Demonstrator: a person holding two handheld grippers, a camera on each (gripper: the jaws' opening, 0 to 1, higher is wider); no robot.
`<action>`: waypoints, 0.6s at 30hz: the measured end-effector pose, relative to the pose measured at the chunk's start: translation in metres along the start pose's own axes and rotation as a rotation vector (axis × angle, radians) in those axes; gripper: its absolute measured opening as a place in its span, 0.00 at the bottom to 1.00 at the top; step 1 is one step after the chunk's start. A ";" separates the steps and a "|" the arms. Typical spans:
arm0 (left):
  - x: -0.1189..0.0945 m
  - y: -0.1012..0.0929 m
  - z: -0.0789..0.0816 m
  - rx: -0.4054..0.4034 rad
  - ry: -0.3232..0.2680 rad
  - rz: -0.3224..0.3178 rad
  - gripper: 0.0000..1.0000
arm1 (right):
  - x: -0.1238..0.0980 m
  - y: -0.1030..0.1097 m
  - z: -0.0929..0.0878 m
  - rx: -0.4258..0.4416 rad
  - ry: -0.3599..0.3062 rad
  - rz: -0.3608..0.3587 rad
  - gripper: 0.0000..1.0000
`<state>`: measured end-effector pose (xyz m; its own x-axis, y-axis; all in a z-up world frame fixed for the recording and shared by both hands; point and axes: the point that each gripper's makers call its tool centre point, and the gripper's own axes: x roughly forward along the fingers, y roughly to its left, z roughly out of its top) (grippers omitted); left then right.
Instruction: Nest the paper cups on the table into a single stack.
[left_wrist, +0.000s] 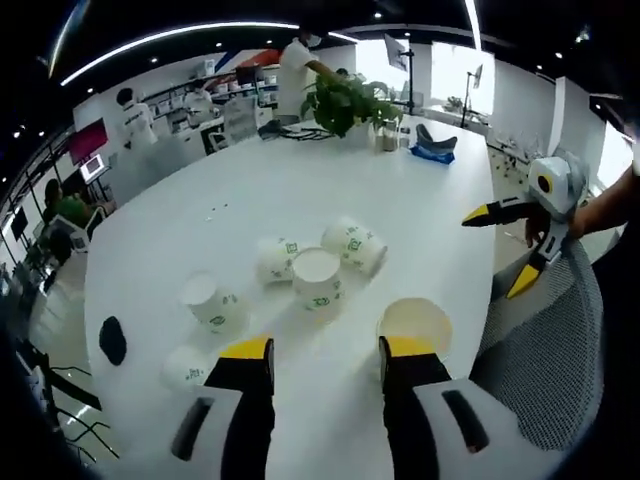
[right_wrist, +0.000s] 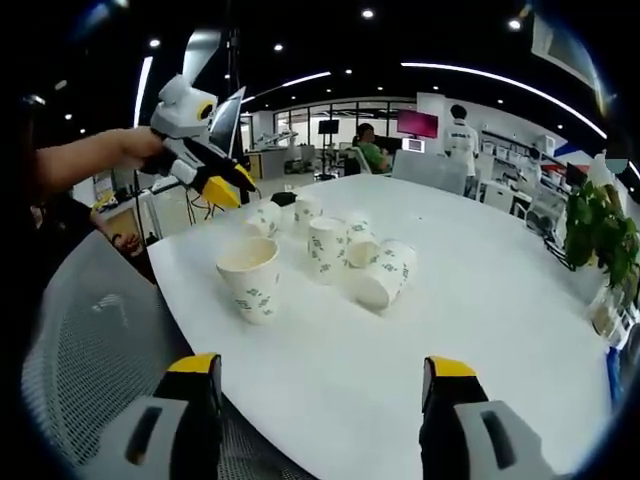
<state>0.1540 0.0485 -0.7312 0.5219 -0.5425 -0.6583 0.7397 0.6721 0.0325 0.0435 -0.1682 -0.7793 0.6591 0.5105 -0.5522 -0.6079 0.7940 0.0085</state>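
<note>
white green-printed paper cups sit scattered on the white round counter, some upright, some tipped. both the left gripper and the right gripper are spread, holding nothing.

White table bears scattered paper cups; a potted plant at its far edge.

This is an open-plan office. A large white oval meeting table stands in the middle, with a grey mesh-backed office chair at its edge and a green potted plant near its far end. Long strip ceiling lights run overhead, people sit and stand at desks with monitors, and glass partitions line the back.
</note>
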 end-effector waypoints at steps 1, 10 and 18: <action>0.000 0.004 -0.002 -0.007 0.001 0.012 0.44 | 0.000 0.000 0.000 0.001 0.000 -0.001 0.83; -0.003 0.032 -0.016 -0.111 -0.007 0.120 0.47 | 0.000 -0.001 0.000 0.004 -0.001 -0.004 0.83; 0.002 0.058 -0.035 -0.193 0.009 0.181 0.49 | 0.000 -0.001 -0.001 0.003 0.002 -0.004 0.83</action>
<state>0.1831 0.1045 -0.7572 0.6335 -0.4008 -0.6619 0.5399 0.8417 0.0069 0.0443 -0.1691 -0.7800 0.6605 0.5070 -0.5538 -0.6043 0.7967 0.0087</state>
